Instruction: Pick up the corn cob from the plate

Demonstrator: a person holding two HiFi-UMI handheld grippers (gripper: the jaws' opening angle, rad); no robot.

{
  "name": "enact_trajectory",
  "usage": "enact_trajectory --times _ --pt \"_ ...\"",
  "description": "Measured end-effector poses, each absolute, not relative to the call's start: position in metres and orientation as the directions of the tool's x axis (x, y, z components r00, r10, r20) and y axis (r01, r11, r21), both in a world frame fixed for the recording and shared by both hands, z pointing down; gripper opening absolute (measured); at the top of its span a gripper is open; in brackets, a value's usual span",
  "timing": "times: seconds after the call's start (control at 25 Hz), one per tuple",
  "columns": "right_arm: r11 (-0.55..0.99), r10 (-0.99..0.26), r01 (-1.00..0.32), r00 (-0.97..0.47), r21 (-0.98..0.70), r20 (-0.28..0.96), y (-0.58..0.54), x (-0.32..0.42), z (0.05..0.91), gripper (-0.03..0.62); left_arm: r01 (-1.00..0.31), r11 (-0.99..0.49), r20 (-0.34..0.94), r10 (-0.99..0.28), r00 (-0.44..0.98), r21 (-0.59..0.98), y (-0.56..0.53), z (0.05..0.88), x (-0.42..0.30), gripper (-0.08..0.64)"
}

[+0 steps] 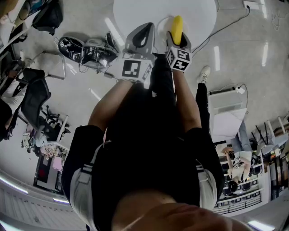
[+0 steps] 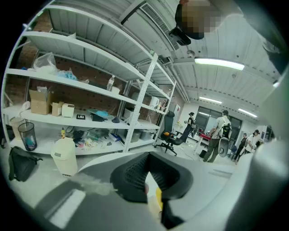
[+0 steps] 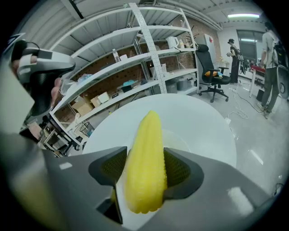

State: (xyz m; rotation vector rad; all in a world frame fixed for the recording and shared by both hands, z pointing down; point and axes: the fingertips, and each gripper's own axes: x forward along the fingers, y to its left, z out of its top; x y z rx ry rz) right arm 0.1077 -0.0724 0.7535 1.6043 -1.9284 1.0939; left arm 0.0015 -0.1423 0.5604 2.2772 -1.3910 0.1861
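Note:
My right gripper is shut on the yellow corn cob, which stands between the two black pads with its pointed end away from me. The cob hangs over the round white table. Under it lies a pale plate, hard to tell from the tabletop. In the head view the right gripper is just right of my left gripper. The left gripper has its jaws together with nothing held and points up toward the shelves.
White storage shelves with boxes and bottles stand beyond the table. A black office chair and several people are further off. Bags and gear lie on the floor left of the table, and a cable runs at the right.

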Motion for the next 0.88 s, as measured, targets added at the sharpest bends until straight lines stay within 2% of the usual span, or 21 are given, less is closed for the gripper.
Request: enact_trajectory --times 0.88 --pt "0.057 -0.714 -0.95 -0.253 -0.306 0.653 -0.075 0.111 0.691 0.262 -0.859 -0.413 0.28 -0.823 0.494 0.302 -0.125 0.518 0.003 0.006"
